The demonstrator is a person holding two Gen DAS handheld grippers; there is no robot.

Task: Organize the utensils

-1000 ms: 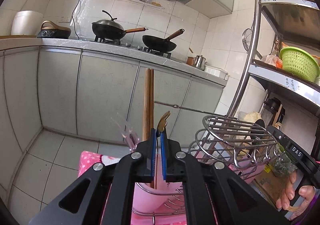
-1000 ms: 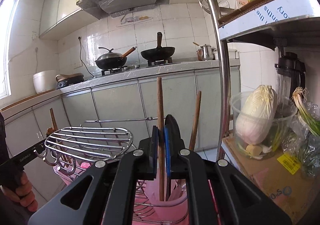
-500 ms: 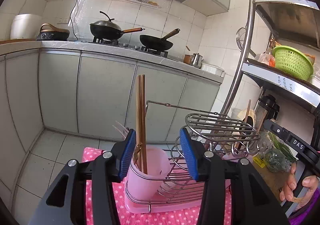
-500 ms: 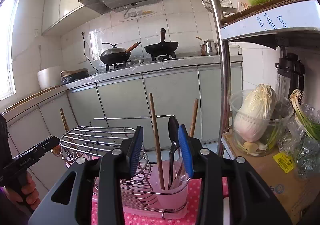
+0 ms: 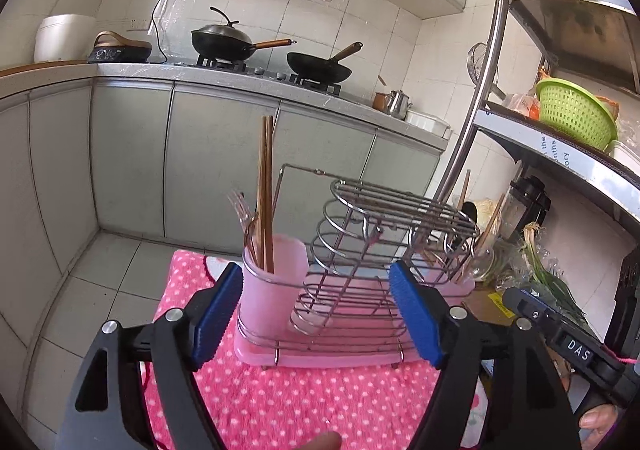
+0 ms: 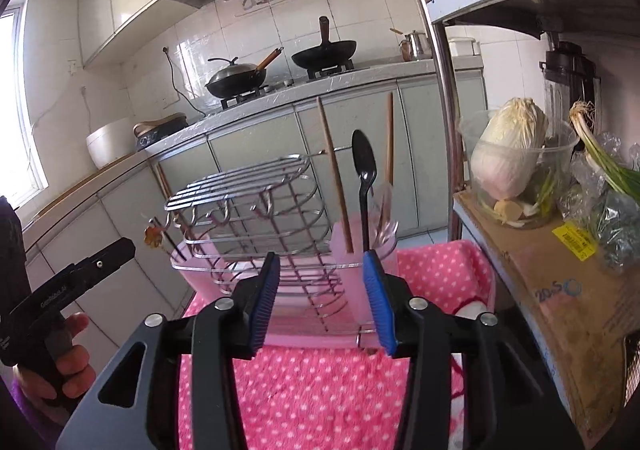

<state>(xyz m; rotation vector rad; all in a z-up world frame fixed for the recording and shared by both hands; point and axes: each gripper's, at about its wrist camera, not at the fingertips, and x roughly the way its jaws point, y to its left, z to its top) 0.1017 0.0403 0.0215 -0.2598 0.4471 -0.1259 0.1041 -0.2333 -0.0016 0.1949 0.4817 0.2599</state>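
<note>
A wire dish rack (image 5: 376,234) with a pink tray stands on a pink dotted cloth (image 5: 288,398). Its left pink cup (image 5: 276,270) holds wooden chopsticks (image 5: 265,186) and a clear fork. Its right pink cup (image 6: 360,262) holds a black spoon (image 6: 363,178) and wooden chopsticks (image 6: 334,170). My left gripper (image 5: 316,314) is open and empty, in front of the rack. My right gripper (image 6: 322,300) is open and empty, in front of the right cup. The rack also shows in the right wrist view (image 6: 256,206).
A metal shelf post (image 6: 440,90) stands right of the rack. A bowl with a cabbage (image 6: 508,154) and green onions (image 6: 600,158) sit on a cardboard box at the right. Kitchen cabinets and a stove with woks (image 5: 236,42) lie beyond.
Both grippers opened, let go of the utensils in the cups, and pulled back from the rack. The chopsticks and the black spoon now stand free in the cups.
</note>
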